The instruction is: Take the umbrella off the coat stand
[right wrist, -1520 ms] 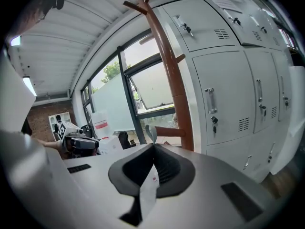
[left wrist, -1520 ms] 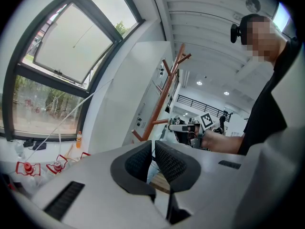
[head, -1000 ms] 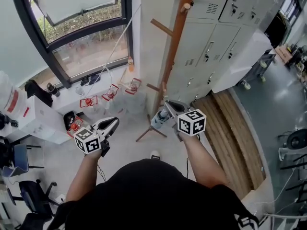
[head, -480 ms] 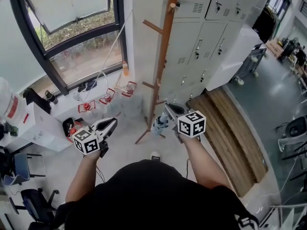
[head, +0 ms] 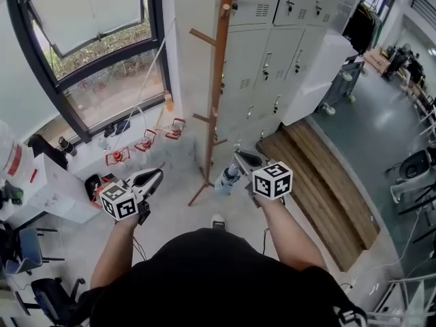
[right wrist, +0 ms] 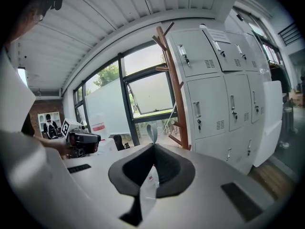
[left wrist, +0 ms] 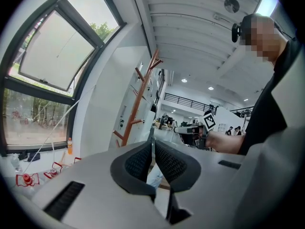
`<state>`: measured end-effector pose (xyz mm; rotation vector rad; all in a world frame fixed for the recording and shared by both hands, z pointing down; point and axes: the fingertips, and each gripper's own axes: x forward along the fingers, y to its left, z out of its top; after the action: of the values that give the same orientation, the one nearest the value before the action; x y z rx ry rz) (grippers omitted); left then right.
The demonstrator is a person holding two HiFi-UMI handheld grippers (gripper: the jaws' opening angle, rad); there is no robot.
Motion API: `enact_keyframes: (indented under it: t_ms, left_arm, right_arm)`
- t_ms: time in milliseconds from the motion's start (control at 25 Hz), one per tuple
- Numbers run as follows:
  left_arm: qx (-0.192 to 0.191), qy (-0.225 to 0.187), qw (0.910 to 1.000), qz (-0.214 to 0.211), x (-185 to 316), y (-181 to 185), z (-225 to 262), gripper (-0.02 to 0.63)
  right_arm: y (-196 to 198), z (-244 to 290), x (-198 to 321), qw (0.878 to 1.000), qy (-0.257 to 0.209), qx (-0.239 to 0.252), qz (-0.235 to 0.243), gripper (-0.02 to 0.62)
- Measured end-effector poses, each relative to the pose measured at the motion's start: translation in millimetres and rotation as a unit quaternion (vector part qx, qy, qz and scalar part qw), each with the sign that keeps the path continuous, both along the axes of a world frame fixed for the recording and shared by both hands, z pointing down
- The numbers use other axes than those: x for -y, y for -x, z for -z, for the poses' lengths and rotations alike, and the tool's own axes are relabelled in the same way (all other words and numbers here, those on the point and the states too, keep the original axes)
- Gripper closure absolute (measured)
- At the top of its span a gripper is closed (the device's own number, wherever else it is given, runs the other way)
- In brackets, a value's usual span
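Observation:
The tall wooden coat stand (head: 216, 80) rises in front of the grey lockers, its pegs bare. A folded pale blue umbrella (head: 227, 176) hangs below my right gripper (head: 240, 159), apart from the stand. In the right gripper view the jaws of that gripper (right wrist: 152, 146) are shut on the umbrella's thin strap (right wrist: 151, 131), and a white tag (right wrist: 147, 190) dangles under them. My left gripper (head: 152, 177) is held at the left, shut and empty. The left gripper view shows its jaws (left wrist: 152, 144) closed, with the stand (left wrist: 137, 105) beyond them.
Grey lockers (head: 286, 53) stand right of the coat stand, with a wooden pallet (head: 320, 196) on the floor below. A large window (head: 88, 53) is at the left, red items (head: 146, 142) under it. A white cabinet (head: 58, 189) and chairs (head: 41, 295) sit at far left.
The coat stand has slid left and farther off in the head view as the person shifted. The umbrella stays hanging from the right gripper. Both grippers keep their places.

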<state>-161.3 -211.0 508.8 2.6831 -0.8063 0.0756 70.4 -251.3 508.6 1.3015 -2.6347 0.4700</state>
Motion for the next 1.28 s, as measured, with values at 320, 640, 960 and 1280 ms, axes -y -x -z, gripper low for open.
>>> enact_keyframes:
  t_ms: [320, 640, 960, 1280]
  left_arm:
    - [0.001, -0.002, 0.9998, -0.019, -24.6, -4.7, 0.4, 0.569]
    - [-0.001, -0.006, 0.9997, -0.023, -41.7, -1.8, 4.7, 0.569]
    - [-0.003, -0.006, 0.9997, -0.025, -54.8, 2.1, 5.2, 0.569]
    - [-0.008, -0.007, 0.9995, -0.031, -64.3, -0.8, 9.5, 0.569]
  right_arm:
    - [-10.8, -0.6, -36.0, 1.000, 0.000, -0.004, -0.016, 0.580]
    - [-20.5, 3.4, -60.4, 0.999, -0.004, 0.005, -0.034, 0.580]
    - [-28.7, 13.5, -74.3, 0.998, -0.014, 0.008, -0.052, 0.580]
    - [-39.5, 22.8, -81.7, 0.998, -0.020, 0.008, -0.066, 0.580]
